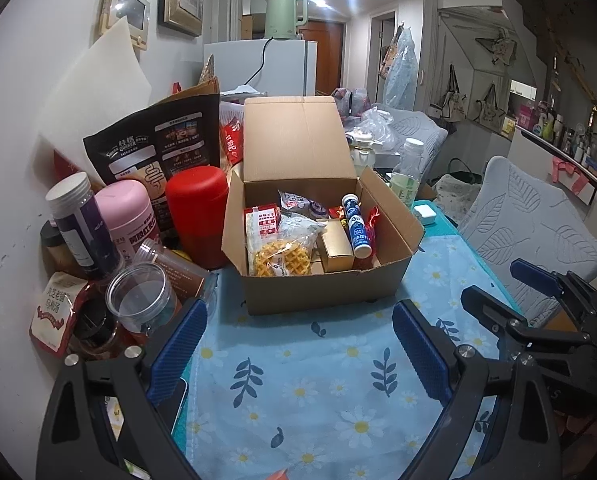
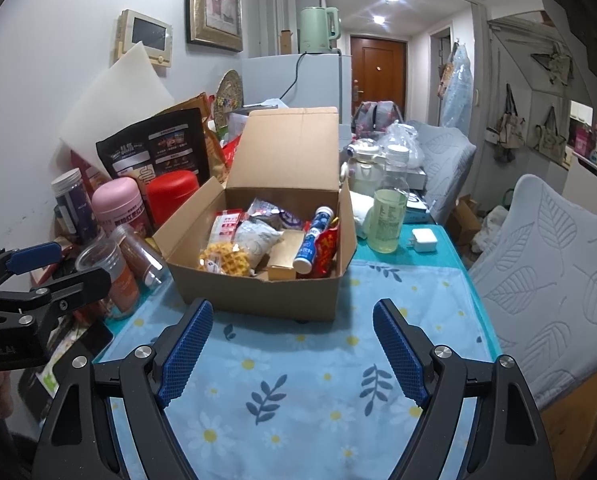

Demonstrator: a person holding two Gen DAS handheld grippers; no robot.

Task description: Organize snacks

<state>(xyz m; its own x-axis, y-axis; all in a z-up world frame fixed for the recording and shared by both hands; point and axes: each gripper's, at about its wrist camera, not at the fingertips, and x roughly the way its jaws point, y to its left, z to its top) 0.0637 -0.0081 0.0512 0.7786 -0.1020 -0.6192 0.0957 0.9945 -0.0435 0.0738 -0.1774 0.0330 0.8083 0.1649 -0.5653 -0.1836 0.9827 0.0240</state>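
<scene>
We held both tongs, left (image 1: 300, 344) and right (image 2: 292, 344), wide open and empty short of the box (image 1: 318, 284) on the counter (image 1: 338, 380). Reaching in, we risked toppling the tube (image 1: 356, 226) or crushing the waffle (image 1: 280, 262).

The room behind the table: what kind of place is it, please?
Most likely a small lived-in flat: a fridge with a kettle on top, a framed picture on the wall, and tote bags hanging.

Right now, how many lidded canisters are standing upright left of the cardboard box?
3: a red canister right beside the cardboard box, a pink canister next left, and a dark purple jar with a white lid furthest left. Clutter may hide more.
</scene>
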